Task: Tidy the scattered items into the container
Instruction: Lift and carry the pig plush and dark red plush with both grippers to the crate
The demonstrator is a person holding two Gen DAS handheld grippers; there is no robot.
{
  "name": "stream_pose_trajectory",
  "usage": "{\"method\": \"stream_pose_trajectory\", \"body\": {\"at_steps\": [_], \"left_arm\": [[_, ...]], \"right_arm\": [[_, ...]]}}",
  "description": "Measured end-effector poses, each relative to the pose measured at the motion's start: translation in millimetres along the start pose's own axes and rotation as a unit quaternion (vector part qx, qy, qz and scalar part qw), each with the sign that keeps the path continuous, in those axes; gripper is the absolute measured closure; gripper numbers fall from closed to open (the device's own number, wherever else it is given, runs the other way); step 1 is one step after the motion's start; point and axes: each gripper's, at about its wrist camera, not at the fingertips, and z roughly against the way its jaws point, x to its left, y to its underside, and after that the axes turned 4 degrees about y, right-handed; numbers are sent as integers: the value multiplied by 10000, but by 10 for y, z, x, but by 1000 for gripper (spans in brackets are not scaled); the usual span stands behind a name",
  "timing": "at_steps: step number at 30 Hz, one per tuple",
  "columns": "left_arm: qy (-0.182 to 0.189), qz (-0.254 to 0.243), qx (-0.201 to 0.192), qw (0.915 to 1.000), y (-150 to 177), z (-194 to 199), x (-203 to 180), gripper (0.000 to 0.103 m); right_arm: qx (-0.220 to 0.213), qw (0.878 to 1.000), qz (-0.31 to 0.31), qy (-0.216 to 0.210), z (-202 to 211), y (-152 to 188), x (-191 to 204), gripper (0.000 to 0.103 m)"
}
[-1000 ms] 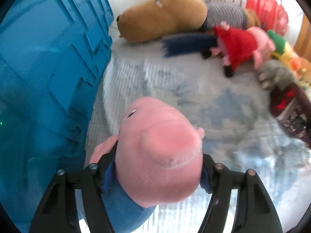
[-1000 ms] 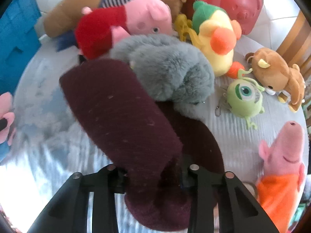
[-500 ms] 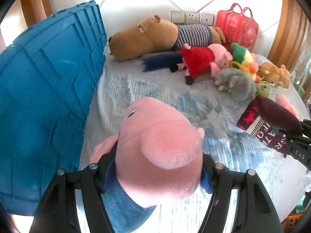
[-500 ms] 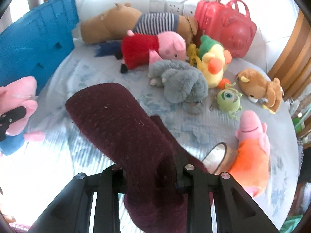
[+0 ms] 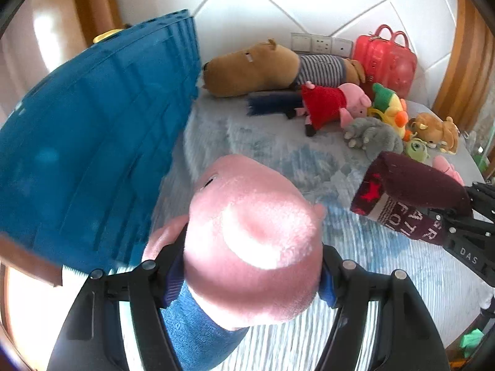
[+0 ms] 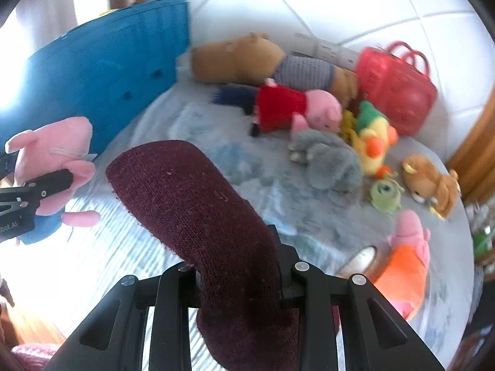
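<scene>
My left gripper (image 5: 247, 272) is shut on a pink pig plush in blue clothes (image 5: 250, 241), held up above the bed; the same pig plush (image 6: 52, 167) and left gripper (image 6: 37, 196) show at the left edge of the right wrist view. My right gripper (image 6: 238, 278) is shut on a maroon knitted sock (image 6: 191, 204), whose printed cuff (image 5: 399, 198) appears at the right of the left wrist view. The blue container (image 5: 92, 142) stands at the left, its ribbed side wall facing me; the blue container (image 6: 102, 74) also fills the upper left of the right wrist view.
On the blue-grey bedspread (image 5: 278, 145) lie a brown capybara plush (image 5: 260, 68), a red-dressed pig (image 5: 331, 105), a grey furry plush (image 5: 371, 136), a yellow duck (image 6: 374, 139), a green one-eyed toy (image 6: 385, 193), a brown bear (image 6: 433, 182), an orange-dressed pig (image 6: 405, 262) and a red bag (image 5: 383, 58).
Both grippers have risen and pulled back with their loads. The bed and toys look smaller and farther, and more of the container's outer wall and the headboard shows.
</scene>
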Motion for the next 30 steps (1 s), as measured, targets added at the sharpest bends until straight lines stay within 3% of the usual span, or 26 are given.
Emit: {"method": "stream_pose_trajectory", "body": {"at_steps": [12,22,30], "left_arm": [[-242,523,-116,9983,617,514,523,36],[-271,519,-187,9981,1347,1088,981,36],[-454,798,-195,9956,1764,1453,1274,36]], "right_arm": [[-268,9959,761,-409,328,114,814,76],[-345,9941,936,-415,820,572,1623,76],[-398,9893,1265,-616,1133,823,2198,76]]}}
